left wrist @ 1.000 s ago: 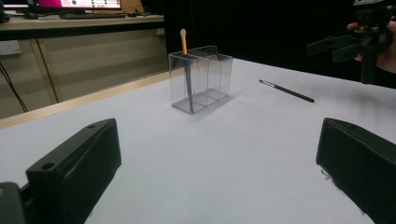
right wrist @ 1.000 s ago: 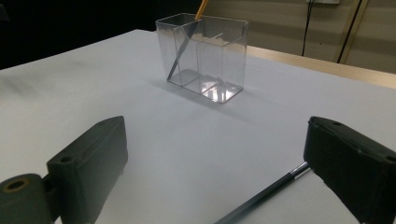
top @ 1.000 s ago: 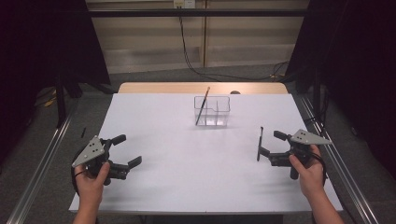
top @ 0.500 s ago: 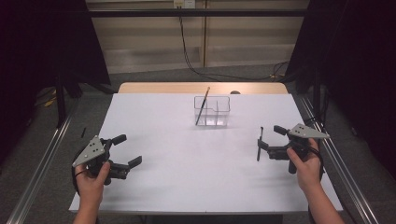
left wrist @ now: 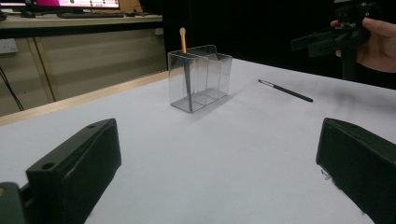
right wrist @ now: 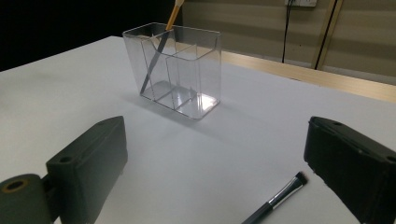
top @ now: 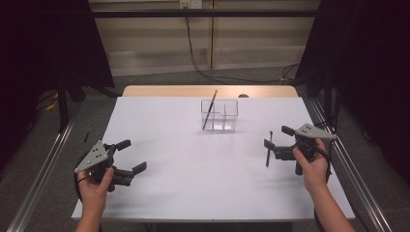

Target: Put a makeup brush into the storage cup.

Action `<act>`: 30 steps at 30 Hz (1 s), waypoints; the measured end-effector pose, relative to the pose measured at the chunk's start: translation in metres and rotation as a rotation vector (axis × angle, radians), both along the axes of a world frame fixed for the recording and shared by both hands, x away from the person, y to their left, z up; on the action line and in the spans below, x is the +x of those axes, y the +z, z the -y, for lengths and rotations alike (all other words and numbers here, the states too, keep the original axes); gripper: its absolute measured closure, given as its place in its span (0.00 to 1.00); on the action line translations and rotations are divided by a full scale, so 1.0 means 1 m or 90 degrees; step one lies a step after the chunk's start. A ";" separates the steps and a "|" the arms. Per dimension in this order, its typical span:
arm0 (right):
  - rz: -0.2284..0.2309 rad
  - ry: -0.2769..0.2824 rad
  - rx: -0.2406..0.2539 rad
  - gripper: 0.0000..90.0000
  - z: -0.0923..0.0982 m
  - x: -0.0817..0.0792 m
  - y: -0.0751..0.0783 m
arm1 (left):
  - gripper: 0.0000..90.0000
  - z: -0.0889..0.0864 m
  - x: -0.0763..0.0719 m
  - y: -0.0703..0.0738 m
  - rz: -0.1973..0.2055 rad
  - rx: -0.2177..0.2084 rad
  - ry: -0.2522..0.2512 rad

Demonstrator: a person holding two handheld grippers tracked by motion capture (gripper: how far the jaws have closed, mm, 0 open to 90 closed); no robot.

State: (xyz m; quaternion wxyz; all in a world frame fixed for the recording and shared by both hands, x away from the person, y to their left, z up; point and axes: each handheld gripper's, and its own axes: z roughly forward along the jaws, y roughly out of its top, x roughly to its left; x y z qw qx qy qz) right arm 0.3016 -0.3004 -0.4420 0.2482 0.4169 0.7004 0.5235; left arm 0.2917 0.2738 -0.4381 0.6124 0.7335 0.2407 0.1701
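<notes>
A clear plastic organizer (top: 220, 116) (left wrist: 198, 77) (right wrist: 175, 70) stands on the white table (top: 193, 183) toward the far middle. A wooden-handled brush (top: 209, 110) (left wrist: 183, 46) (right wrist: 166, 35) leans in its left compartment. A black brush (top: 268, 150) (left wrist: 286, 91) (right wrist: 275, 200) lies flat on the table at the right. My right gripper (top: 278, 137) (right wrist: 215, 158) hangs open just over and right of that brush, which lies low between its jaws, nearer the right one. At the near left my left gripper (top: 133, 155) (left wrist: 219, 154) stands open, holding nothing.
A wooden strip (top: 208, 91) borders the table's far edge, with metal rails (top: 48, 164) along both sides. In the left gripper view, the other hand and its gripper (left wrist: 327, 39) are raised above the table at the upper right.
My right gripper has shifted slightly away from me and to the left above the black brush. The brush, the organizer and my left gripper have stayed put.
</notes>
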 end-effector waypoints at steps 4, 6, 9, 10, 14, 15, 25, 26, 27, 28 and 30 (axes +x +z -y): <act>0.003 -0.003 0.003 0.06 -0.001 0.003 0.001 | 0.00 0.001 0.001 -0.001 -0.001 0.003 -0.001; 0.003 -0.004 0.004 0.06 -0.001 0.004 0.002 | 0.00 0.001 0.001 -0.001 -0.001 0.005 -0.004; 0.001 -0.003 0.006 0.06 -0.002 0.004 0.002 | 0.00 0.001 0.001 -0.002 -0.002 0.006 -0.006; 0.001 -0.002 0.006 0.06 -0.001 0.005 0.001 | 0.00 0.001 0.001 -0.002 -0.001 0.008 -0.005; -0.003 -0.004 0.007 0.06 -0.001 0.006 0.001 | 0.00 0.000 0.001 -0.001 0.002 0.004 -0.001; -0.004 -0.003 0.008 0.06 -0.001 0.006 0.001 | 0.00 0.000 0.001 -0.001 0.001 0.004 -0.001; 0.003 -0.001 0.004 0.06 -0.002 0.009 0.004 | 0.00 0.000 -0.003 0.000 -0.001 0.008 0.000; 0.004 -0.001 0.005 0.06 -0.002 0.009 0.004 | 0.00 0.000 -0.003 0.000 -0.001 0.010 0.002; 0.002 -0.002 0.004 0.06 -0.002 0.010 0.005 | 0.00 0.000 -0.003 0.000 -0.002 0.008 0.001; 0.002 -0.001 0.002 0.06 -0.002 0.010 0.005 | 0.00 0.000 -0.003 0.000 -0.001 0.007 0.002; 0.003 0.001 0.002 0.06 -0.002 0.011 0.005 | 0.00 0.000 -0.003 0.000 -0.002 0.008 0.002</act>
